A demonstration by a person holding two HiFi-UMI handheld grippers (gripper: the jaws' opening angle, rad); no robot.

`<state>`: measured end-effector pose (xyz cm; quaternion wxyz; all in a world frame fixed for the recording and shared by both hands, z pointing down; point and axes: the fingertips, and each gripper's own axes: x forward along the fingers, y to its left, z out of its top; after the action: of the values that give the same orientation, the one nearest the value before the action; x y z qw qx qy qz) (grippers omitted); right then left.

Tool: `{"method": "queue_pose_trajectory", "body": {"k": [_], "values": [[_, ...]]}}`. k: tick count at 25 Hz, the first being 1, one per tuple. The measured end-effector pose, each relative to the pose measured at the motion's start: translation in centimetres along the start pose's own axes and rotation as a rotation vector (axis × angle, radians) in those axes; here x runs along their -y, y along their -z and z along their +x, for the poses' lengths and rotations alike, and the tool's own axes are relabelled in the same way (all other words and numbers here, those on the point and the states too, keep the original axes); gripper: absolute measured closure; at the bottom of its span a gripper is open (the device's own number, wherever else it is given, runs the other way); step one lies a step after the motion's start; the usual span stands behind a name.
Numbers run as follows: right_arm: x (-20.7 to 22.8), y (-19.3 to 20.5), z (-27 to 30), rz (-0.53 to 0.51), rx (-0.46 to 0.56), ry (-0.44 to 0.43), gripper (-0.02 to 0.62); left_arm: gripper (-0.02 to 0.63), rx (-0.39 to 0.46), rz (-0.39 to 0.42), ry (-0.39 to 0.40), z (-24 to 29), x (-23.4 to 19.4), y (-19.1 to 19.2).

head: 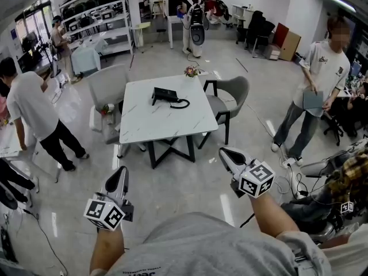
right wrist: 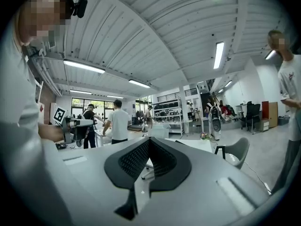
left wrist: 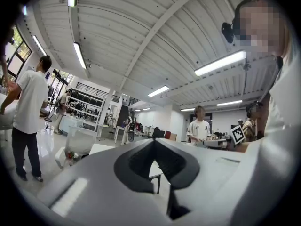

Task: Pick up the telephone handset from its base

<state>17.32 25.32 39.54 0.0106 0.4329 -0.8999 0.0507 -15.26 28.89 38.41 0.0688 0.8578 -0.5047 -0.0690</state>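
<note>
A person's grey shirt (head: pixel 207 246) fills the bottom of the head view, with both arms held out level toward a white table (head: pixel 167 125) some way ahead on the workshop floor; the left tool (head: pixel 118 177) has its jaws pressed together at the tips and holds nothing; the right tool (head: pixel 227 154) is likewise fully closed and empty; each carries its marker cube nearest the wrist. Both tools are well short of the table. The black telephone (head: pixel 167 95) sits on the far half of the table, its handset apparently lying on the base and its cord (head: pixel 183 103) looped at its right side; a small flower pot (head: pixel 191 71) stands at the table's far edge. One grey chair (head: pixel 106 88) stands at the table's left side and another (head: pixel 230 94) at its right. A person in a white T-shirt (head: pixel 29 105) bends over left of the table; another (head: pixel 322 73) stands well to its right, holding a flat grey folder.
</note>
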Motion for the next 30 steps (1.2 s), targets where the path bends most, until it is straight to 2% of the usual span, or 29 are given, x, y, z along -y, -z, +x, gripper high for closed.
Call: {"method": "queue_pose_trajectory", "body": {"k": [10,11,13,15,16,21,26,30], "values": [[1.3,-0.9,-0.4,-0.007,0.049,-0.042,0.591,0.554,0.009,0.015,-0.006,1.3,1.0,0.0],[1.4,-1.1,-0.5,-0.003,0.055,-0.063,0.559,0.554,0.008,0.017,-0.008,1.4,1.3,-0.1],[1.5,-1.4,-0.6,0.003,0.058,-0.101,0.365,0.554,0.008,0.019,-0.016,1.7,2.0,-0.2],[2.2,-1.7,-0.8,-0.009,0.054,-0.116,0.289,0.554,0.01,0.024,-0.024,2.2,2.8,-0.4],[2.6,-1.8,-0.9,-0.016,0.051,-0.118,0.274,0.554,0.012,0.026,-0.026,2.5,3.2,-0.5],[5.0,-2.2,-2.6,-0.026,0.055,-0.133,0.261,0.554,0.009,0.039,-0.04,4.0,5.9,-0.2],[7.5,-1.9,-3.8,-0.03,0.056,-0.148,0.262,0.554,0.006,0.018,-0.06,5.7,8.5,0.5],[8.7,-1.9,-4.0,-0.034,0.057,-0.156,0.262,0.554,-0.004,0.023,-0.051,6.9,9.7,1.0]]}}
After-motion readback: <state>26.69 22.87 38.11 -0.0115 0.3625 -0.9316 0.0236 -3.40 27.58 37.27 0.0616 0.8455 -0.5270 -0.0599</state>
